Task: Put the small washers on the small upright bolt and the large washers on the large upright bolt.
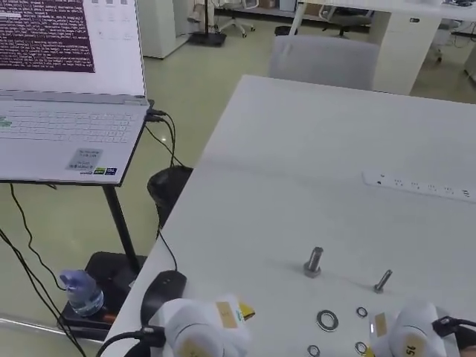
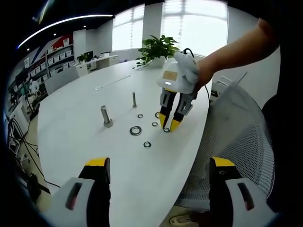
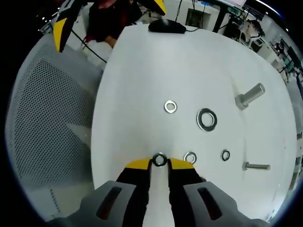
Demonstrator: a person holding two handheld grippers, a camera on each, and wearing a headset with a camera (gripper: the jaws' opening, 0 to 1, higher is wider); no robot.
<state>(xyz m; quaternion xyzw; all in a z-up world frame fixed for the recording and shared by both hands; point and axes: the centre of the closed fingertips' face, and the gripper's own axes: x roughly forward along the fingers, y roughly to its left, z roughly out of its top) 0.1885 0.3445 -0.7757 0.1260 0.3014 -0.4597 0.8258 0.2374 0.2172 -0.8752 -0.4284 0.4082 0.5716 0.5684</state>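
Your right hand-held gripper (image 3: 159, 165) is down at the near edge of the worktop (image 3: 142, 71), jaws closed to a narrow gap w/ a small washer (image 3: 159, 160) caught btwn the yellow tips. That washer lies flat on the surface. A second small washer (image 3: 190, 157) sits just beside the tips, a third small washer (image 3: 226, 155) is a bit further along the same side, & a fourth small washer (image 3: 170, 106) lies apart, ahead of the jaws. The large washer (image 3: 207, 119) lies flat btwn your right gripper & the large bolt (image 1: 313, 262), which stands head-down on the worktop. The small bolt (image 1: 383, 280) also stands head-down, near it on the right in the head view. Both shanks are bare. Your left hand-held gripper (image 2: 159, 163) is held back from the washers, jaws spread wide, nothing btwn them. A mouse (image 1: 162, 290) rests at the worktop's left edge & a power strip (image 1: 420, 186) lies well beyond the bolts.
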